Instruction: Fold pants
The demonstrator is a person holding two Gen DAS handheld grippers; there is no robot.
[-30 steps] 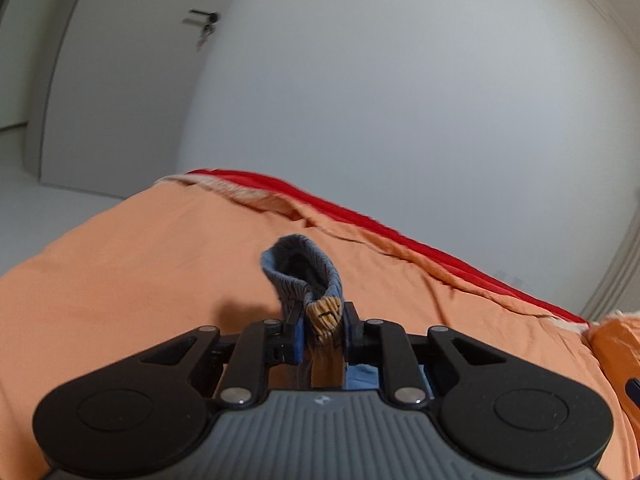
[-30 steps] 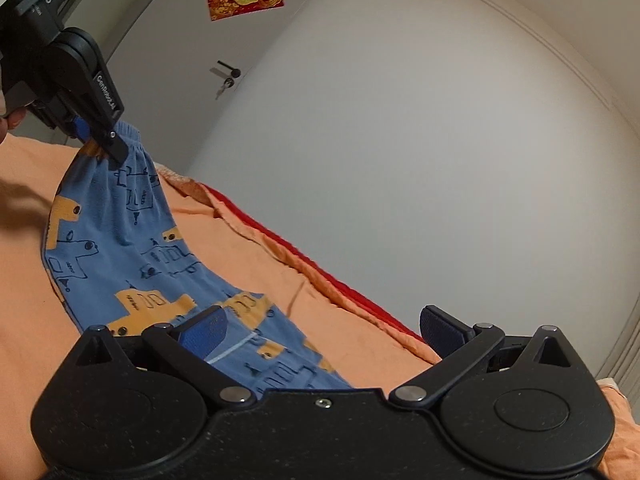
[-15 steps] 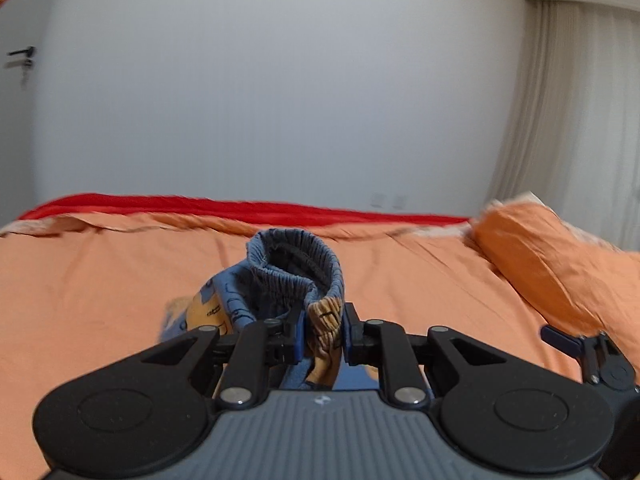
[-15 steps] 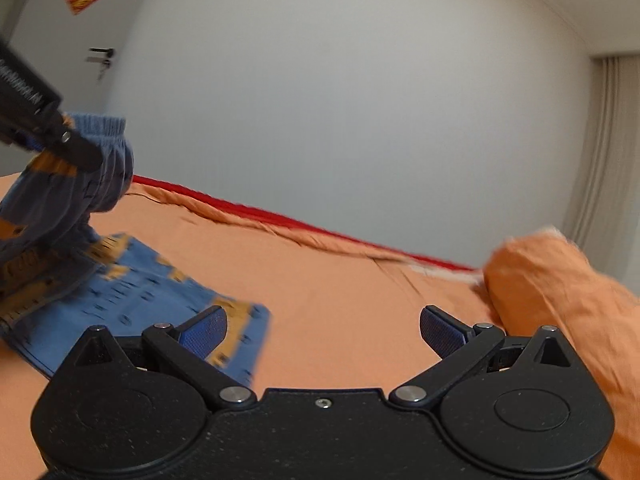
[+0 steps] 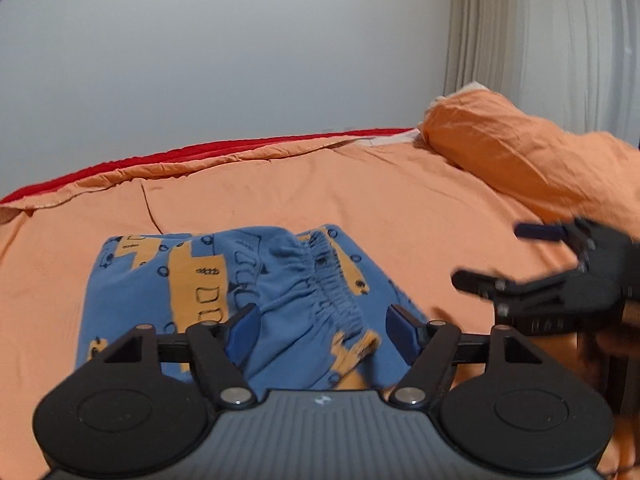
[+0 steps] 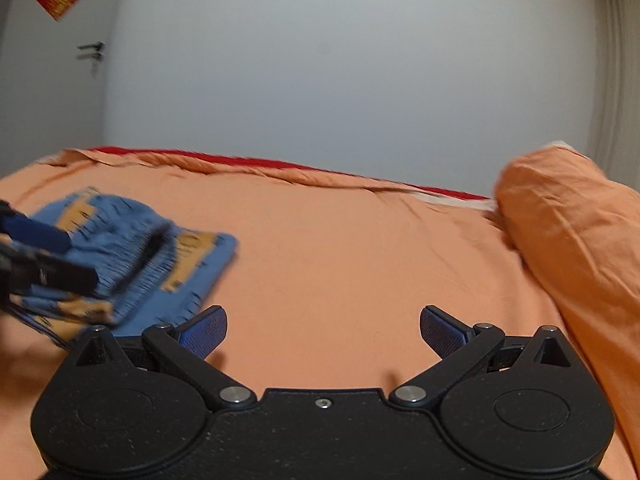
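Observation:
Blue pants (image 5: 192, 280) with orange patches lie folded on the orange bed sheet (image 5: 360, 200). Their elastic waistband (image 5: 320, 276) rests crumpled on top of the fold. My left gripper (image 5: 322, 326) hovers low over the waistband with its jaws opening; the cloth lies between the blue pads, which do not press on it. The right wrist view shows the same left gripper (image 6: 52, 254) over the pants (image 6: 188, 256) at the left edge. My right gripper (image 6: 323, 324) is open over bare sheet with nothing in it, and appears blurred at the right as the right gripper (image 5: 496, 254).
An orange pillow (image 5: 520, 152) lies at the right end of the bed, also seen as the pillow (image 6: 568, 220). A red blanket edge (image 5: 160, 158) runs along the far side against a white wall. A curtain (image 5: 540, 40) hangs at the right, a door handle (image 6: 90, 50) far left.
The left gripper swung right and down with the waistband, laid it on the pants and opened, letting go. The right gripper also turned right and stayed open.

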